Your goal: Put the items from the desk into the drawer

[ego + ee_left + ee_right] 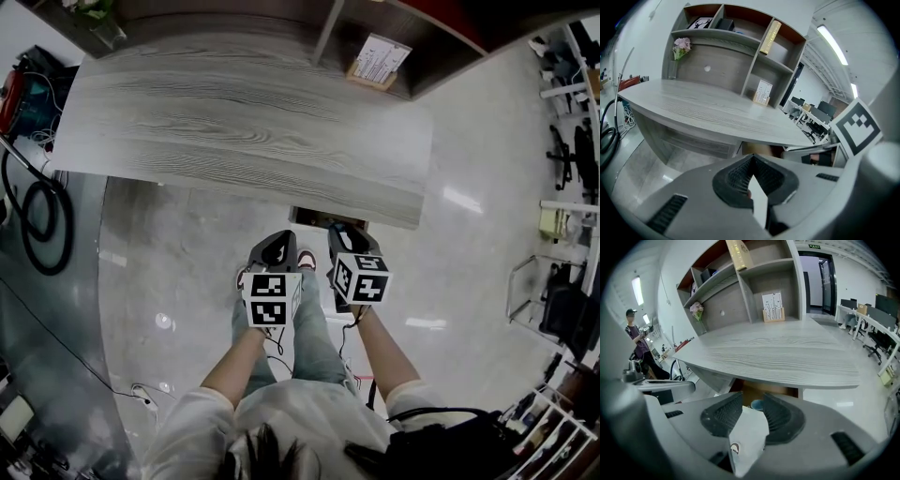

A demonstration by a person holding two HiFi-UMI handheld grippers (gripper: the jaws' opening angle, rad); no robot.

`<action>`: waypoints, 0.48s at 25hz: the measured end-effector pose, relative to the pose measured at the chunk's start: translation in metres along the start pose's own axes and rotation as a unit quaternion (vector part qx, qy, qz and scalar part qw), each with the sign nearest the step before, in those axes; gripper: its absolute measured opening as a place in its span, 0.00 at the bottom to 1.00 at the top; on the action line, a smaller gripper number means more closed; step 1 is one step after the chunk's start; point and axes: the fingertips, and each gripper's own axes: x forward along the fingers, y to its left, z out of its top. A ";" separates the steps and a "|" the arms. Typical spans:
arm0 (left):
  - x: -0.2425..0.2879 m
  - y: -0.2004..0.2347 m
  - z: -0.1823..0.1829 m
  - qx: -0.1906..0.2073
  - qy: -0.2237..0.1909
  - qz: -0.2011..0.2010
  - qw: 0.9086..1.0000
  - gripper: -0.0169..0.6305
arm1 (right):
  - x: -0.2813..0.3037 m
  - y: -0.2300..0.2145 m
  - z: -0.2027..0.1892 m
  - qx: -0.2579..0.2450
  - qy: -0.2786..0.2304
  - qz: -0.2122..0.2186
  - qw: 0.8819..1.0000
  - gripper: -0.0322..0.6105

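Note:
The grey wood desk (244,122) has a bare top in the head view. Below its front edge a brown drawer (326,219) stands open, also seen as the drawer (764,392) with something blue inside (757,404). My left gripper (278,246) hangs in front of the desk edge, left of the drawer, shut on a thin white card (759,204) seen edge-on. My right gripper (343,234) is just before the drawer, shut on a white packet (746,437) with a small round logo.
A shelf unit behind the desk holds a small calendar card (378,61), a book (769,37) and flowers (681,47). Black cables (42,225) lie on the floor at left. Office chairs (562,150) stand at right. A person (637,341) stands far left.

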 end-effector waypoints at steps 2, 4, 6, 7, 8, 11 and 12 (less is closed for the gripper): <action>-0.004 -0.002 0.001 0.002 -0.002 -0.001 1.000 0.02 | -0.006 0.000 0.002 0.000 -0.006 -0.004 1.000 0.24; -0.008 -0.004 0.003 0.002 -0.006 -0.003 1.000 0.02 | -0.013 -0.001 0.004 0.001 -0.012 -0.009 1.000 0.24; -0.013 -0.007 0.004 0.004 -0.005 -0.004 1.000 0.02 | -0.020 -0.001 0.006 0.003 -0.017 -0.014 1.000 0.24; -0.016 -0.009 0.004 0.006 -0.004 -0.005 1.000 0.02 | -0.024 -0.001 0.006 0.004 -0.019 -0.016 1.000 0.24; -0.018 -0.011 0.005 0.007 -0.004 -0.007 1.000 0.02 | -0.028 -0.001 0.006 0.005 -0.021 -0.018 1.000 0.24; -0.026 -0.016 0.009 0.013 -0.013 -0.011 1.000 0.02 | -0.039 0.000 0.006 0.008 -0.028 -0.022 0.999 0.24; -0.029 -0.018 0.011 0.014 -0.015 -0.013 1.000 0.02 | -0.043 0.001 0.006 0.009 -0.031 -0.023 0.999 0.24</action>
